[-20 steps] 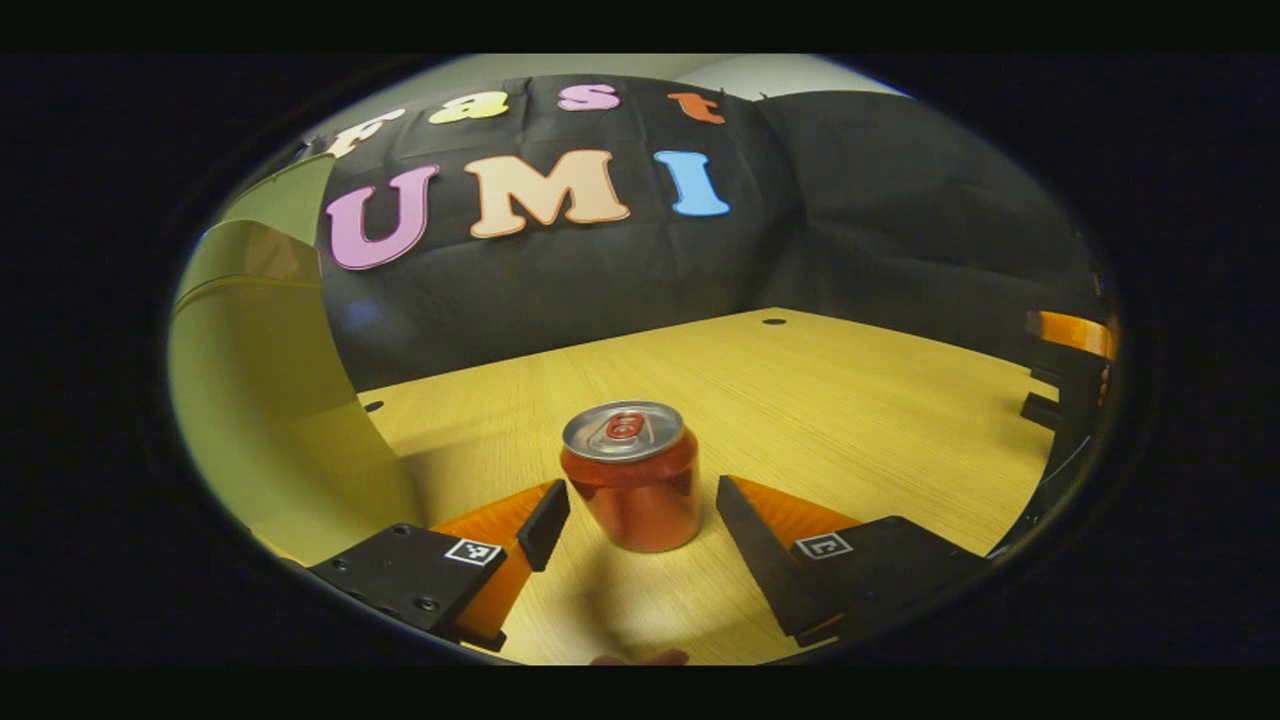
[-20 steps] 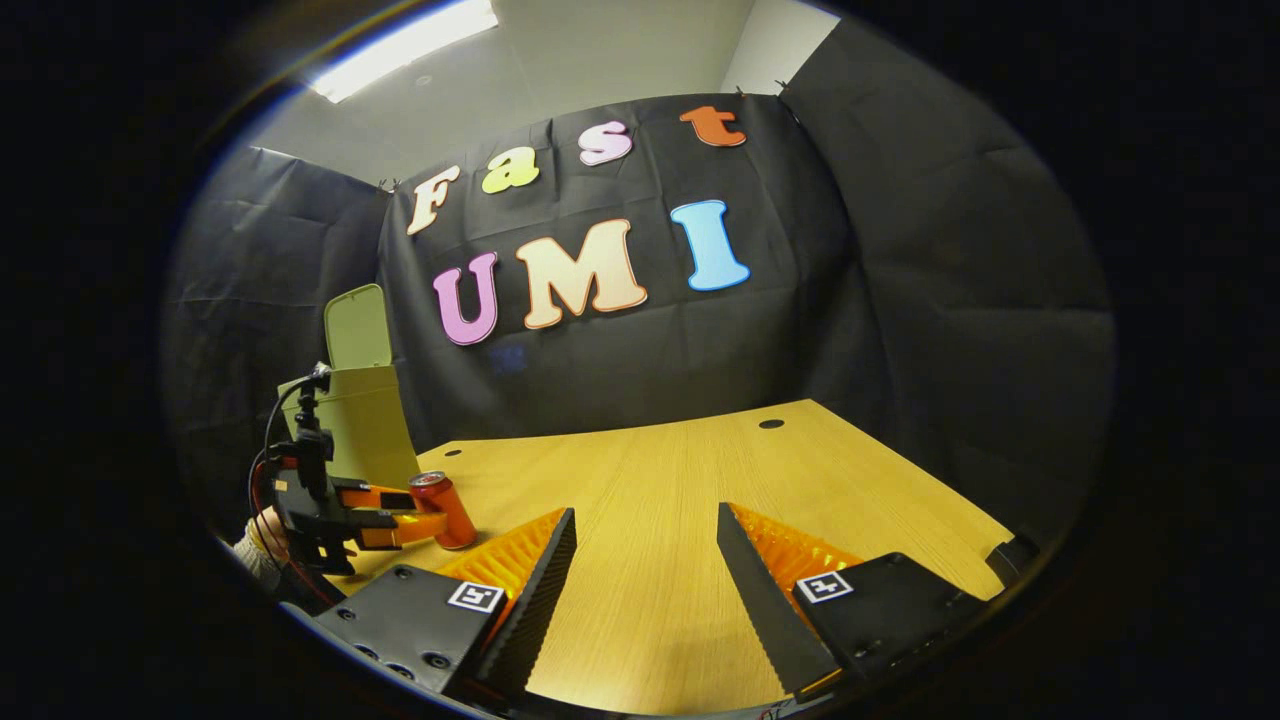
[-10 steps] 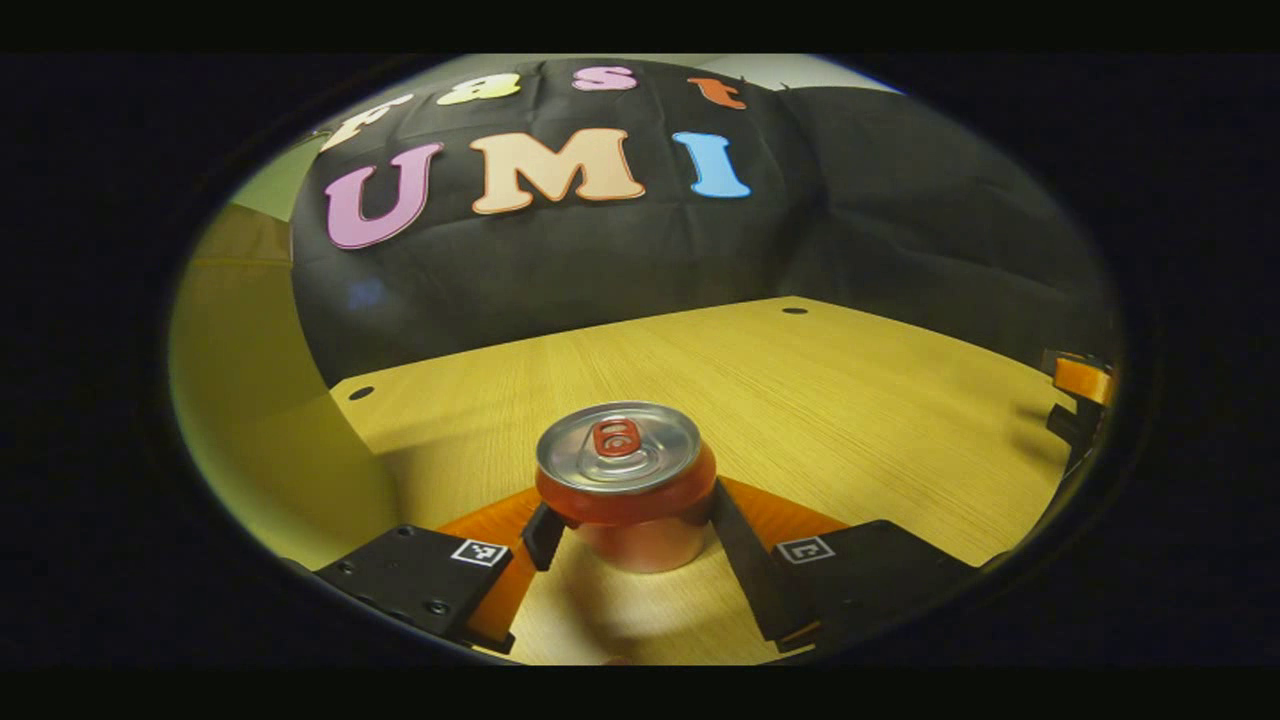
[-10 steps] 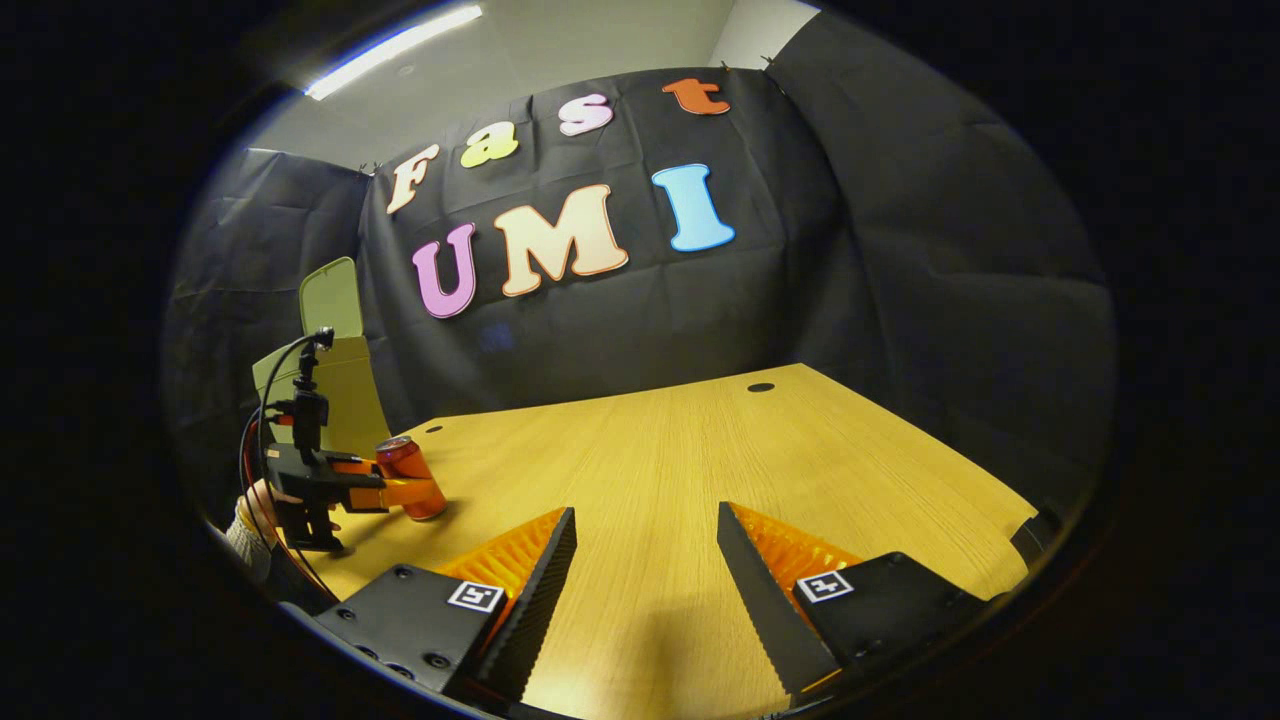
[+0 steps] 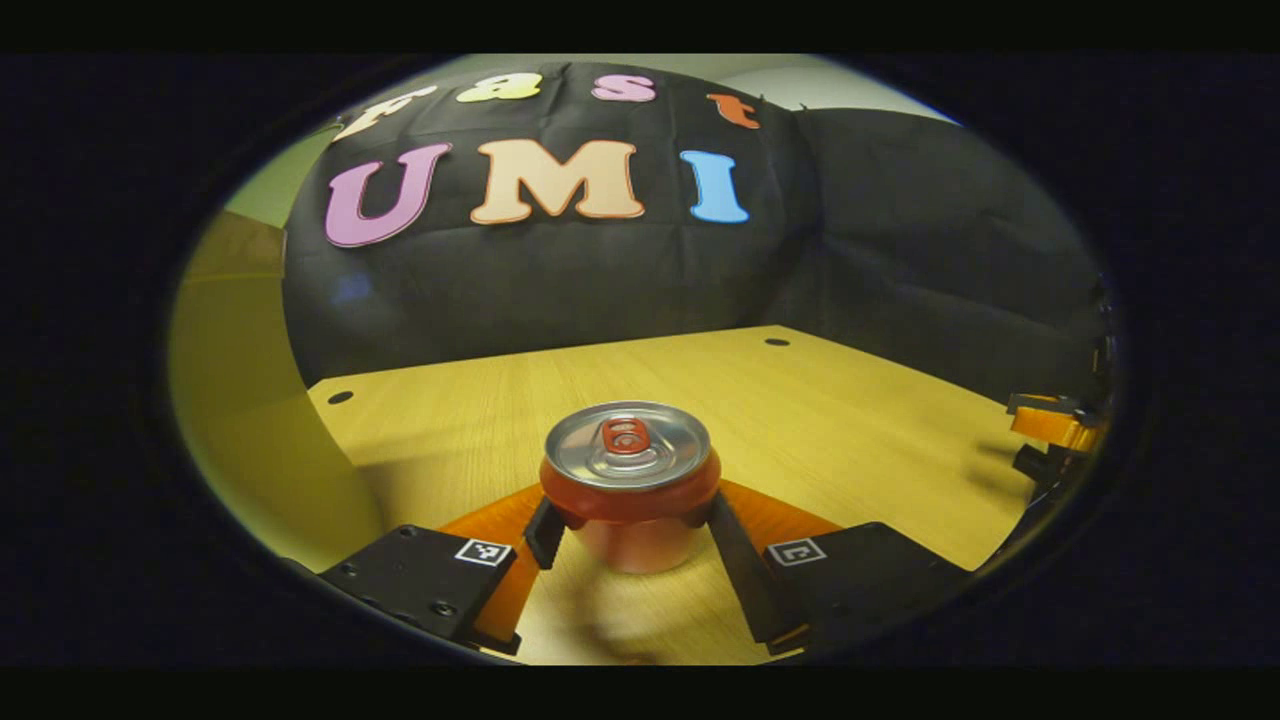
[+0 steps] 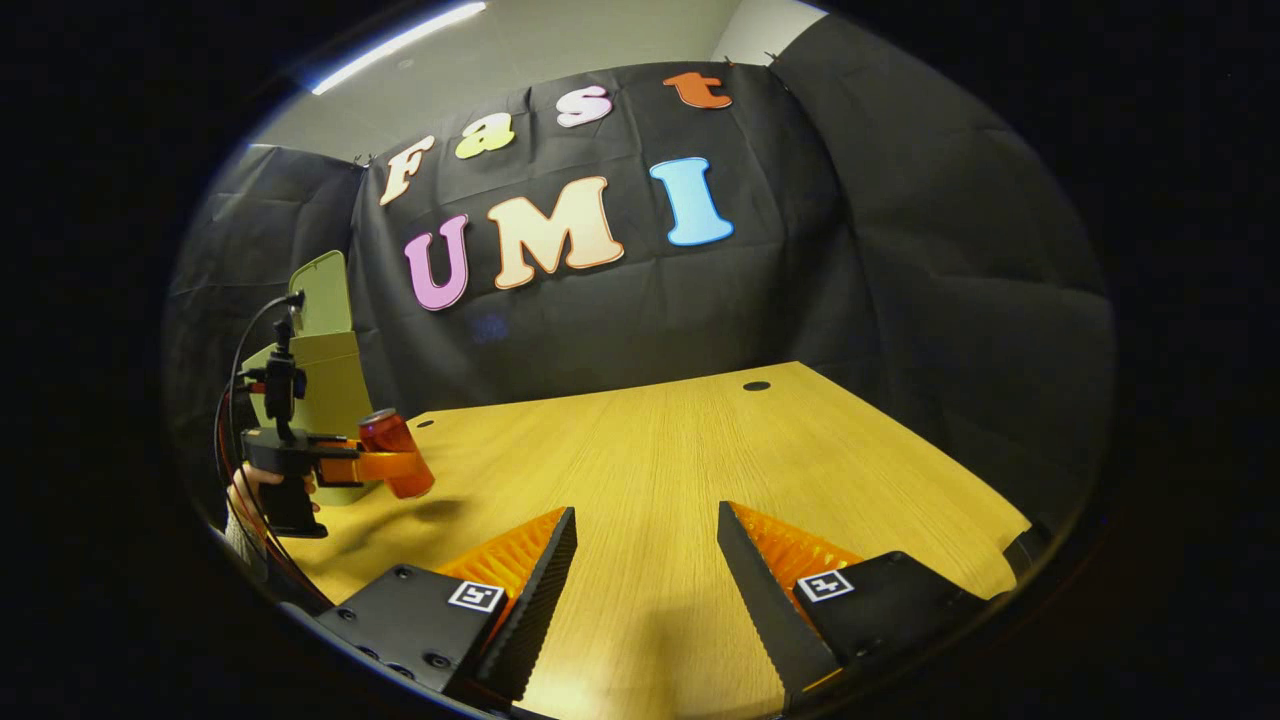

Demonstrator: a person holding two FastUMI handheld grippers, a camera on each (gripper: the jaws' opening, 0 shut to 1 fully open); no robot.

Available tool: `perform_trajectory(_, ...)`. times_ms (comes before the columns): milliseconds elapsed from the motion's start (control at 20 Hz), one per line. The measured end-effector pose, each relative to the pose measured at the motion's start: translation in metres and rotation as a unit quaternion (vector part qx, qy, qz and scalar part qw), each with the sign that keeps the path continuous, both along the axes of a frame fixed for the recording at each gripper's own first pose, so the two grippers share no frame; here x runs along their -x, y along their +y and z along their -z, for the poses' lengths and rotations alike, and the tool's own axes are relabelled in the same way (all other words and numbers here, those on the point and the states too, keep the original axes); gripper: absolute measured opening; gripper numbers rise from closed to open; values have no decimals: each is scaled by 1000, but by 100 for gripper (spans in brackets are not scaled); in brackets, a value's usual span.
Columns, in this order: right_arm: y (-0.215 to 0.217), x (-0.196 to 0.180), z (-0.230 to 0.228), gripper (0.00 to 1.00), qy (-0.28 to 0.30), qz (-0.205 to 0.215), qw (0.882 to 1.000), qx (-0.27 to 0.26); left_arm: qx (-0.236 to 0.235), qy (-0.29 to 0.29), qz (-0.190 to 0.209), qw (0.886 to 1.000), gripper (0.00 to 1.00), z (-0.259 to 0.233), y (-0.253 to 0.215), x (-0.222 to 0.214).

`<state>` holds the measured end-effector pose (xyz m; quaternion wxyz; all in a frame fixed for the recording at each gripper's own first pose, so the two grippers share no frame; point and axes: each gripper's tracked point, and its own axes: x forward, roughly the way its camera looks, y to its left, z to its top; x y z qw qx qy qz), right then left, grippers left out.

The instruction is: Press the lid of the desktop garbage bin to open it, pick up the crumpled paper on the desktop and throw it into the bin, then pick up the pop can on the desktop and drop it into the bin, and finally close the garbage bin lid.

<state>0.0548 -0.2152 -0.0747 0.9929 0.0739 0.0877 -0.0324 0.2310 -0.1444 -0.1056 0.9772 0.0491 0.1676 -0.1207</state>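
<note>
Left gripper view: the left gripper (image 5: pixel 632 522) clamps the pop can (image 5: pixel 630 485) around its middle, lifted off the desk (image 6: pixel 680 470) beside the bin (image 6: pixel 325 400) — light, thin-walled, easily dented; right gripper (image 6: pixel 645 580) gapes empty.

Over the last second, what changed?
The left tongs closed on the pop can and lifted it off the desktop, beside the garbage bin. Unchanged: right tongs open and empty, bin lid up.
</note>
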Motion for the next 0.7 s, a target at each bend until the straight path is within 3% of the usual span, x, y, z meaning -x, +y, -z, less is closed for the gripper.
perform_trajectory(350,38,-5,-54,91,-27,-15,999,18,13,-75,27,997,77,-117,3,33)
perform_trajectory(500,64,-7,-72,90,-34,-27,999,29,33,-99,54,993,76,-168,1,58)
perform_trajectory(700,107,-16,-92,91,-35,-57,997,43,66,-126,61,988,76,-231,19,89)
